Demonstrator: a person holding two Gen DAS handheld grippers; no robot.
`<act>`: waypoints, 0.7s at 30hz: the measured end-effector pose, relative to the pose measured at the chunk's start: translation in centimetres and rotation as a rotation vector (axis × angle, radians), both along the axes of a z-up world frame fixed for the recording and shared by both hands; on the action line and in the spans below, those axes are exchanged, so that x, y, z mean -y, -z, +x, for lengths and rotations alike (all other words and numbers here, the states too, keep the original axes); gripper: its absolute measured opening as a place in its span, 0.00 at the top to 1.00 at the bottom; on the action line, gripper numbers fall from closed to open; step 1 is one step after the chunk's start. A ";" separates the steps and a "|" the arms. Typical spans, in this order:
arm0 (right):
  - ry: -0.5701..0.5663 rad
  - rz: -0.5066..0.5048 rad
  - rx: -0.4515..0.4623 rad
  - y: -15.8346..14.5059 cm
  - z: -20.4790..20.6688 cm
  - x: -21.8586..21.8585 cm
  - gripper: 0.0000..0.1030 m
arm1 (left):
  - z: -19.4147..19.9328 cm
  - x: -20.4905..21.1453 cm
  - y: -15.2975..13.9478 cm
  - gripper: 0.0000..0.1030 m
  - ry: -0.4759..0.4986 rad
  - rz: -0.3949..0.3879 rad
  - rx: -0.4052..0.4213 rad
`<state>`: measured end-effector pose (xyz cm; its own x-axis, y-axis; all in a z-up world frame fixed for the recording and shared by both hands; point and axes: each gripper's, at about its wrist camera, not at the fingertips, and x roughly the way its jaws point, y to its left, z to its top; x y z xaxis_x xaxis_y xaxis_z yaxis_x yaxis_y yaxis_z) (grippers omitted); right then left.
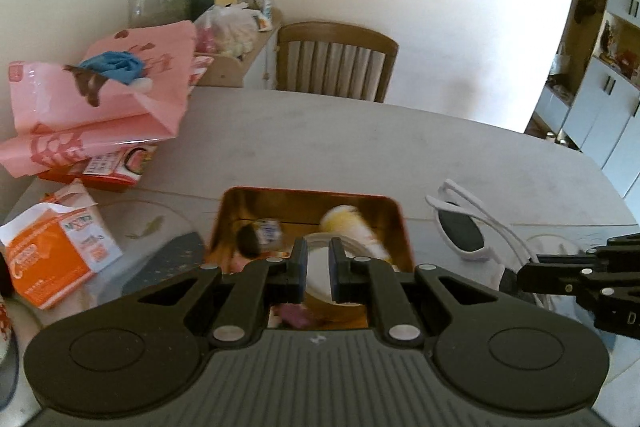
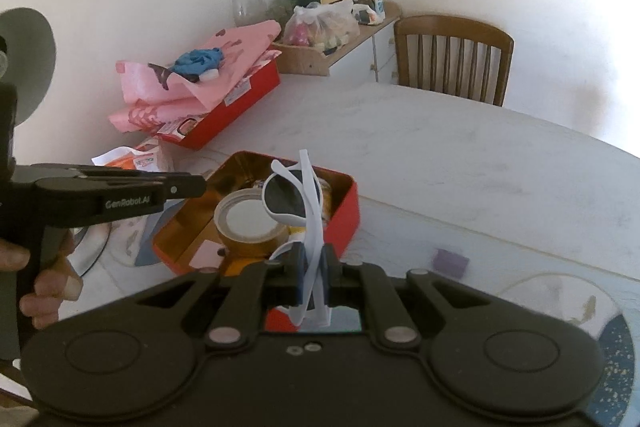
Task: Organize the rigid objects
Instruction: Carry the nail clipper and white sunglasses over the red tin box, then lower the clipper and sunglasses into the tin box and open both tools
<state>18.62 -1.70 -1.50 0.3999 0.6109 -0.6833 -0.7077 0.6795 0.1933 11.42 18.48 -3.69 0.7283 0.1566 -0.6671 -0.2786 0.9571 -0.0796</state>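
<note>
An open red tin (image 1: 405,227) (image 2: 348,215) with a gold inside sits on the table. It holds a roll of brown tape (image 2: 250,223), a yellow and white item (image 1: 352,227) and a small dark jar (image 1: 256,237). My right gripper (image 2: 313,267) is shut on the arms of white sunglasses (image 2: 288,195) and holds them just above the tin's near edge. The sunglasses show in the left wrist view (image 1: 460,227) too. My left gripper (image 1: 318,267) hovers over the tin, its jaws a small gap apart and nothing between them.
A small purple block (image 2: 452,262) lies on the table right of the tin. At the left are an orange and white carton (image 1: 56,259), a red box (image 2: 224,111) under pink bags (image 1: 104,99). A wooden chair (image 1: 336,63) stands at the far side.
</note>
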 end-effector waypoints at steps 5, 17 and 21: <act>0.033 -0.024 -0.039 1.1 1.1 -3.2 0.93 | -0.4 -1.6 0.8 0.89 -0.004 -0.021 -0.008; 0.056 -0.178 0.024 4.1 3.7 -9.9 0.92 | -1.4 -2.9 3.0 0.89 0.056 -0.036 -0.049; 0.055 -0.193 0.006 4.9 4.0 -10.6 0.92 | -1.6 -3.3 3.1 0.89 0.068 -0.040 -0.049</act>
<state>22.63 8.86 -6.40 0.4337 0.4457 -0.7831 -0.6690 0.7415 0.0515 9.80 21.74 -6.80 0.7025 0.0807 -0.7071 -0.2178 0.9703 -0.1056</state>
